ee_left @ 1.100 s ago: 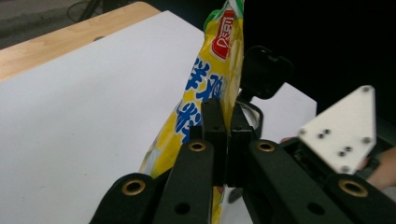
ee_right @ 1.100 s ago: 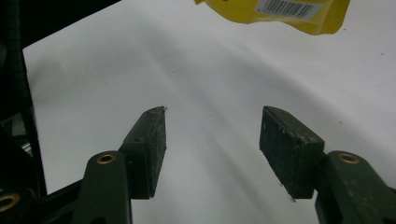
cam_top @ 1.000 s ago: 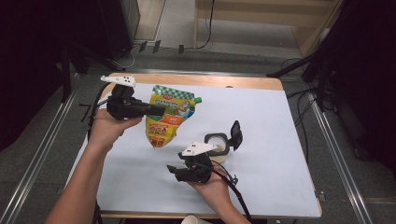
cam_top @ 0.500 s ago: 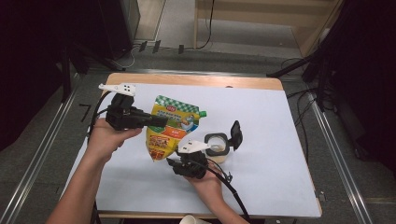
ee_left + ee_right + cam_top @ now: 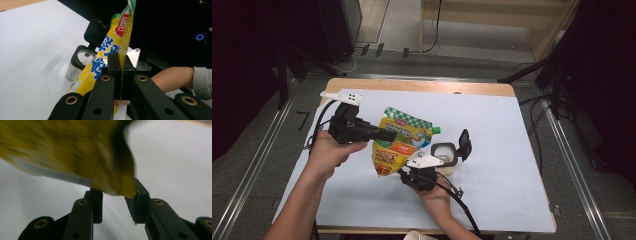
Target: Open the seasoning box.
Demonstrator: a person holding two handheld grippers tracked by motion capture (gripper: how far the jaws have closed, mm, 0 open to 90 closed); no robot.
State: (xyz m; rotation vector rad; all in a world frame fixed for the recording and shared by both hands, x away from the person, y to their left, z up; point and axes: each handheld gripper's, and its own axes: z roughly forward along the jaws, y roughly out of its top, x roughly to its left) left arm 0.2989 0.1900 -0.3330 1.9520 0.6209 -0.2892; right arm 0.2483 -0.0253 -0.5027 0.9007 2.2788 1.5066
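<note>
A yellow pouch [image 5: 399,142] with a green spout hangs above the table, and my left gripper [image 5: 388,135] is shut on its upper part. In the left gripper view both jaws pinch the pouch [image 5: 110,47], gripper [image 5: 119,63]. My right gripper [image 5: 403,175] sits just below the pouch's bottom corner. Its jaws [image 5: 113,203] have just been closing and still stand apart. The blurred pouch [image 5: 75,152] hangs over the gap, its corner by the right-hand pad, with no clear pinch. A clear container [image 5: 444,156] with an open black lid [image 5: 464,145] stands right of the pouch.
A white sheet [image 5: 512,150] covers the wooden table, with bare room at its right and near left. The container [image 5: 78,61] stands close behind the pouch. A forearm [image 5: 172,80] reaches in beside it. Cables trail from both grippers.
My left gripper has carried the pouch to the right and nearer, so its bottom corner now hangs at the right gripper. The right hand has stayed in place.
</note>
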